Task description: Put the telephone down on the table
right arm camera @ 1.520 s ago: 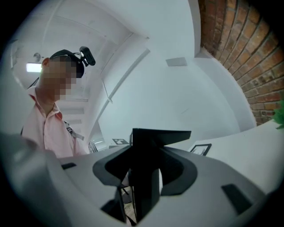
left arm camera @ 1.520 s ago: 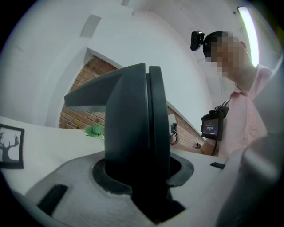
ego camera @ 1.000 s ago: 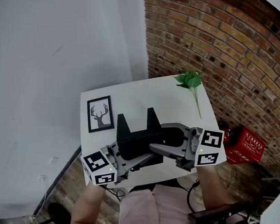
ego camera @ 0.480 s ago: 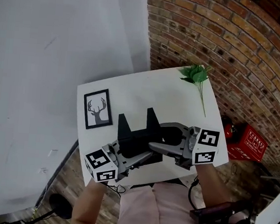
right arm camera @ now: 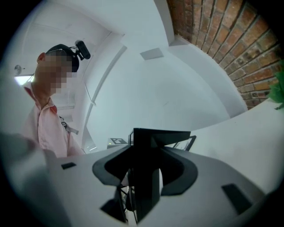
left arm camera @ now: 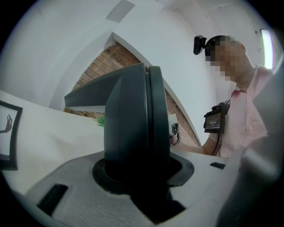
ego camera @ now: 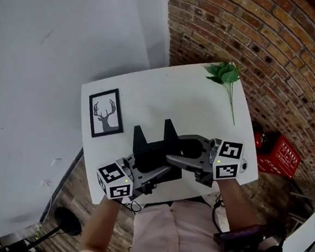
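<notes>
Left gripper (ego camera: pixel 152 174) and right gripper (ego camera: pixel 179 155) each have their jaws partly closed on the black telephone (ego camera: pixel 152 150), one from either side. In the left gripper view the dark body fills the gap between the jaws, and in the right gripper view a narrower black edge is pinched the same way. The telephone hangs over the near part of the white table (ego camera: pixel 165 96), its two prongs pointing away from the person, well apart from the framed deer print (ego camera: pixel 105 112) and the leafy sprig (ego camera: pixel 223 73) at the far corner. Whether its underside touches the tabletop I cannot tell (the grippers hide that edge). By my reading the carry is nearly over: what remains is seating it flat, opening both pairs of jaws and drawing clear.
</notes>
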